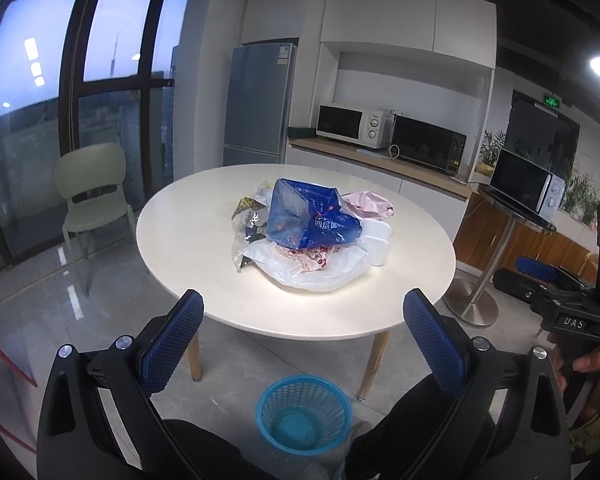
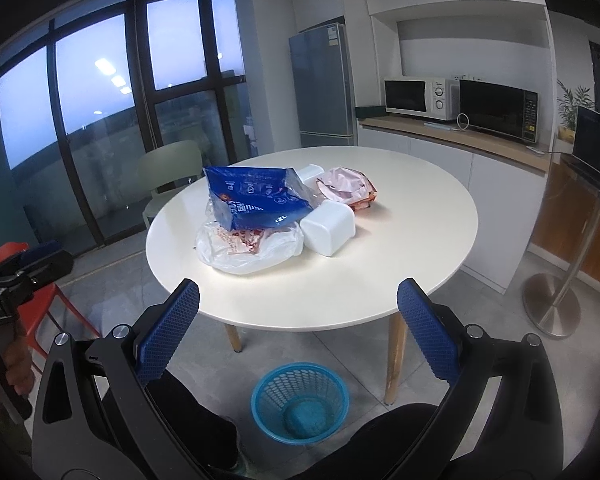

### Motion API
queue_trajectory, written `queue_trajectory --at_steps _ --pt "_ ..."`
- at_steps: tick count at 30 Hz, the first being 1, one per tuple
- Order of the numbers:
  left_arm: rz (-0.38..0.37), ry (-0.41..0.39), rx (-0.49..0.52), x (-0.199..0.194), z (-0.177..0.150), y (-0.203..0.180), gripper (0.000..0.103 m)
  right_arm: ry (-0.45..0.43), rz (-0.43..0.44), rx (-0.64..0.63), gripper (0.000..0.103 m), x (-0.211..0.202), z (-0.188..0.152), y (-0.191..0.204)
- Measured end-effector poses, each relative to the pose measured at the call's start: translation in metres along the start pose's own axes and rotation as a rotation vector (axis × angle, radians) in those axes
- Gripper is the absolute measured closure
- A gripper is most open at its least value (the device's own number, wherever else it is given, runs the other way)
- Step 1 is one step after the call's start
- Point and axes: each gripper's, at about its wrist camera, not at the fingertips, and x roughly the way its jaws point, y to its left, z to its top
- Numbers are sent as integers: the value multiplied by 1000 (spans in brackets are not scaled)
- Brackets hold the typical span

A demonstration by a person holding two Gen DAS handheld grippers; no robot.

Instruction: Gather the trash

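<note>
A pile of trash lies in the middle of a round white table (image 1: 204,276) (image 2: 400,280). It holds a blue plastic bag (image 1: 308,216) (image 2: 256,200), a clear and white plastic bag (image 1: 320,268) (image 2: 248,248), a white foam box (image 1: 376,240) (image 2: 328,228), a pink wrapper (image 1: 368,202) (image 2: 344,184) and a dark snack wrapper (image 1: 248,216). A blue mesh waste basket (image 1: 304,412) (image 2: 300,400) stands empty on the floor before the table. My left gripper (image 1: 304,332) and right gripper (image 2: 298,320) are both open and empty, short of the table's near edge.
A green chair (image 1: 92,196) (image 2: 168,176) stands left of the table, a red stool (image 2: 40,304) at near left. A metal pedestal stand (image 1: 476,304) (image 2: 552,308) is on the right. A fridge and a counter with microwaves stand behind. My legs flank the basket.
</note>
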Motion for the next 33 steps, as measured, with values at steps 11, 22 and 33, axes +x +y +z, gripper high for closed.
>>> queue_trajectory --at_steps 11,22,33 --pt "16 -4 15 21 20 1 6 2 -5 22 8 24 13 -10" --pt "53 23 30 86 42 5 6 24 16 46 8 87 40 -43" --pt "85 57 -16 152 70 8 6 68 32 2 10 164 79 -62"
